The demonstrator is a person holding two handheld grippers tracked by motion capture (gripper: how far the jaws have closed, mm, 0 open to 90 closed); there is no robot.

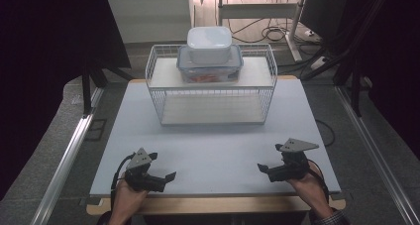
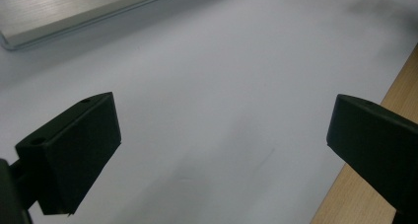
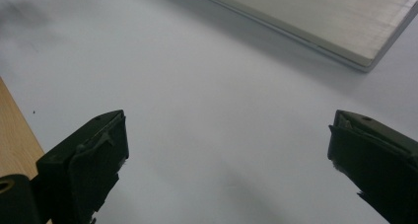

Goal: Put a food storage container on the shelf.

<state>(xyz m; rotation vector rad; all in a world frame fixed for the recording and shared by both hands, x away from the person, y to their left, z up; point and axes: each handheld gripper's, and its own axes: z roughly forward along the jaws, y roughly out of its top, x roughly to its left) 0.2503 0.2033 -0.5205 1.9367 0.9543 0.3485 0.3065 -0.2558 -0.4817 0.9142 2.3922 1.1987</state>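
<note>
Both grippers rest low at the near edge of the white-topped desk (image 1: 208,145), left gripper (image 1: 166,178) and right gripper (image 1: 263,169) with fingers spread wide and empty. The white rectangular plastic lidded box (image 1: 209,44) sits atop a clear plastic container with blue-grey clip lid (image 1: 210,66), on the upper shelf of the white wire rack (image 1: 157,93), well apart from both. Judged light, rigid and smooth, hence slippery; best taken across opposite side walls below the lid rim.
</note>
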